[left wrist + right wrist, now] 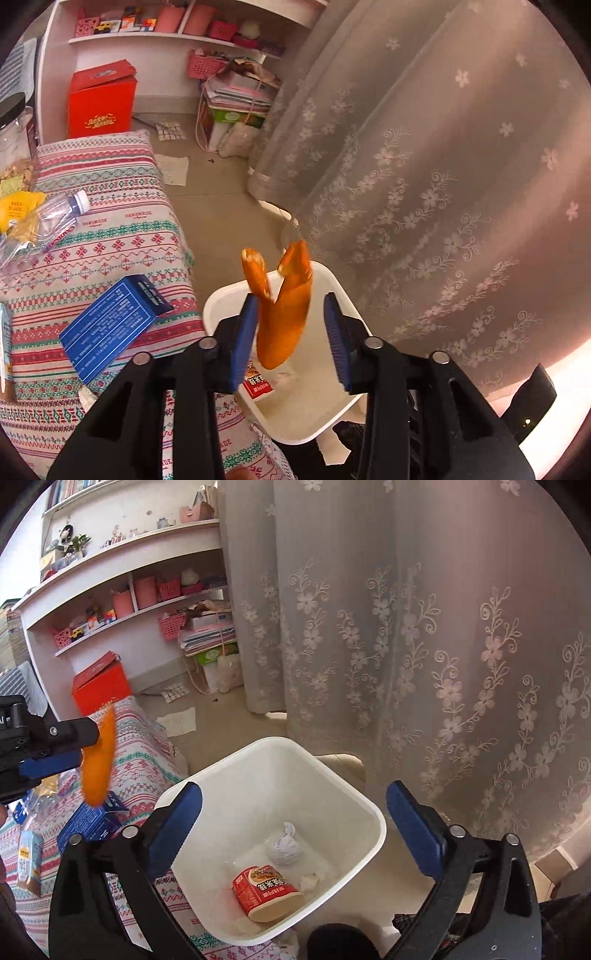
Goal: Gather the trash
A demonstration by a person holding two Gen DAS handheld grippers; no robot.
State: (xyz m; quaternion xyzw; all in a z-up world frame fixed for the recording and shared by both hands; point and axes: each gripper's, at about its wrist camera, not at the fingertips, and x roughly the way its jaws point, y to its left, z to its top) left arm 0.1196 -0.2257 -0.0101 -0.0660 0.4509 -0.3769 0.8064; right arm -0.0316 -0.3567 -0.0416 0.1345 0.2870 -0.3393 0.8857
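The wrapper [284, 306], an orange crinkled piece of trash, sits between the fingers of your left gripper [291, 328], above the near edge of the white bin [225, 295]. From the left wrist view the jaws stand apart: the wrapper touches the left pad [245, 332], while a clear gap separates it from the right pad. So your left gripper looks released, or nearly so, and I cannot tell whether the wrapper clings to that one pad or is already falling. In the right wrist view the wrapper [99, 760] appears blurred, just past the tips of the left gripper [81, 751], which suggests motion.

You hold it over the bin so that it drops inside rather than on the bed [110, 221]. Judged from the right wrist view, though, the wrapper hangs toward the bed side of the bin [266, 746], so it could land on the cover; carry it further over the opening if it has not let go.

Your right gripper [295, 812] is spread wide and holds nothing, hovering above the bin, probably waiting its turn. The bin already holds a red cup [266, 891] and a wad of tissue [283, 843].

A blue box [110, 325], a bottle [55, 218] and a carton [27, 856] lie on the bed, likely the next pieces to collect.
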